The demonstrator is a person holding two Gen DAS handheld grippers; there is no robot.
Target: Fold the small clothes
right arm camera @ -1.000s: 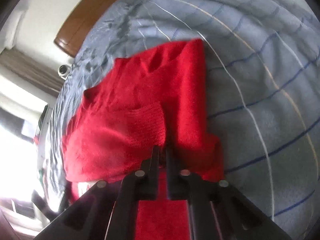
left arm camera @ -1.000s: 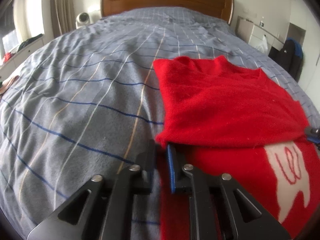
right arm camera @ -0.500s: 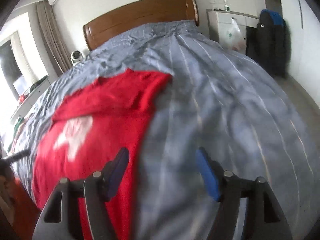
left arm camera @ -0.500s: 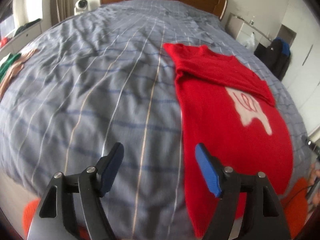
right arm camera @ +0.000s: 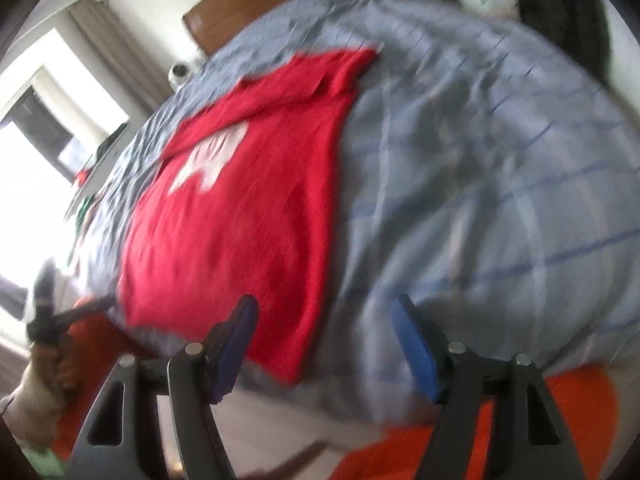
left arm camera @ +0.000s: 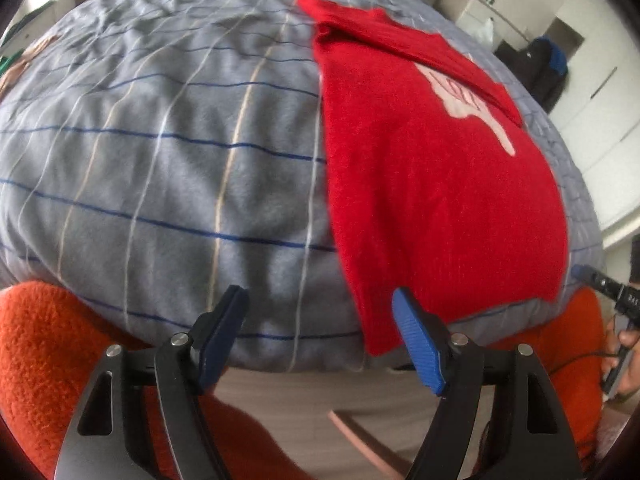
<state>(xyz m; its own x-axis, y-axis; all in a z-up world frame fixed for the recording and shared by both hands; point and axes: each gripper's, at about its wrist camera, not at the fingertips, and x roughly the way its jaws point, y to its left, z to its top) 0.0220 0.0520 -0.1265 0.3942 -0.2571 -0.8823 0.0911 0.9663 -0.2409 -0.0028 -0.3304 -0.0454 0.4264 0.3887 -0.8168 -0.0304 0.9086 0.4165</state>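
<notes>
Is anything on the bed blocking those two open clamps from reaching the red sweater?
Nothing visible does. The red sweater lies flat on the bedspread, its near hem just ahead of the left hand-held gripper and the right hand-held gripper, both open.

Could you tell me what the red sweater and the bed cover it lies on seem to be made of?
The red sweater looks like a soft knit, perhaps wool or acrylic: matte, slightly fuzzy surface, thick edges. The bed cover looks like brushed cotton or flannel: matte grey, faintly napped, with thin printed or woven stripes. Neither fibre can be confirmed by sight.
</notes>
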